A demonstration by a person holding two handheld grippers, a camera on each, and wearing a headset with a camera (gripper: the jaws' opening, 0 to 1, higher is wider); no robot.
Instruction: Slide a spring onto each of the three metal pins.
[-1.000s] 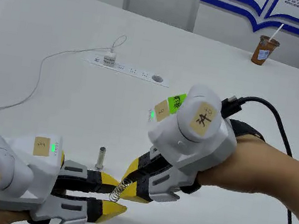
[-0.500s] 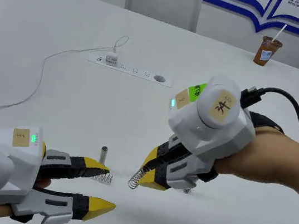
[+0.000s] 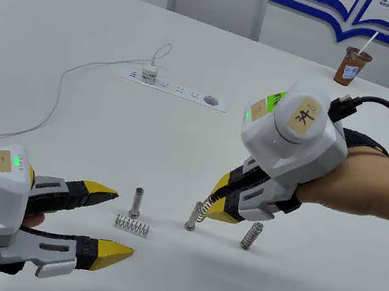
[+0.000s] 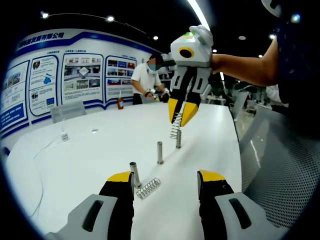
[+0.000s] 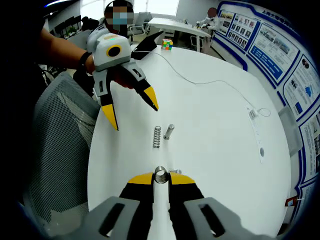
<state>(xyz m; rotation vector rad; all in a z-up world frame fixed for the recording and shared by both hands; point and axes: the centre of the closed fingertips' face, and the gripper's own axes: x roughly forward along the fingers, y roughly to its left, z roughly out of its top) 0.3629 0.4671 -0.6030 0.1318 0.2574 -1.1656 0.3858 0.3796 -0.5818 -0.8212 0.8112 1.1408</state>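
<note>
Our right gripper [image 3: 218, 206] pinches a spring [image 3: 204, 207] in its jaws at the tip of the middle pin [image 3: 191, 218]; our left gripper [image 3: 118, 223], jaws spread, hangs near a loose spring [image 3: 131, 225].

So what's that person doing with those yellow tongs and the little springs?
A person is putting springs onto metal pins. The right tongs are shut on a spring, holding it by the middle pin. The left tongs are open near a loose spring lying beside the left pin. The far right pin seems to have its spring already.
</note>
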